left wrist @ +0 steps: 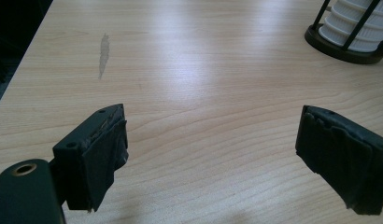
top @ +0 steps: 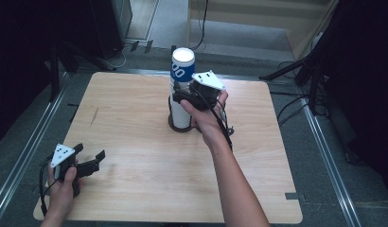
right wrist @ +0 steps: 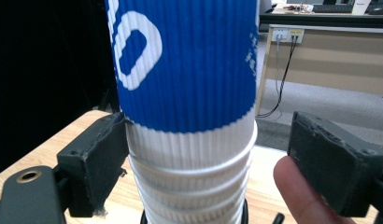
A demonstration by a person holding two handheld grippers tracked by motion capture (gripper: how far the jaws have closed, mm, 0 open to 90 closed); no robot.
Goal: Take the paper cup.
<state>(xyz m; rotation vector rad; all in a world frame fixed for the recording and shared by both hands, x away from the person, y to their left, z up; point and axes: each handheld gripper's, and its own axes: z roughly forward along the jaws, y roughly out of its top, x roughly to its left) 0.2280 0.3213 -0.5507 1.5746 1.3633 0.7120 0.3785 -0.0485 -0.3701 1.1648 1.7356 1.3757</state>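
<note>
The blue cup (right wrist: 185,65) is being straddled atop the cup stack (top: 181,111) by the right tongs (right wrist: 206,168), spread and only grazing it. The left tongs (left wrist: 213,158) are being kept apart, empty, over the tabletop (left wrist: 189,70). A firm squeeze is probably being called for next.

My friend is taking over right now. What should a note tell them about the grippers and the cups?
Right gripper: its fingers straddle the cup stack just below the blue top cup. One finger touches the stack; the other stands off, so the gripper is open with no grip.
Left gripper: open with nothing between its fingers, low over the table at the near left corner.
Cups: upside down, stacked in a dark holder at mid-table.
Done: the blue cup sits on top of the stack.
Left: cannot tell whether it gets pulled off or stays.
</note>
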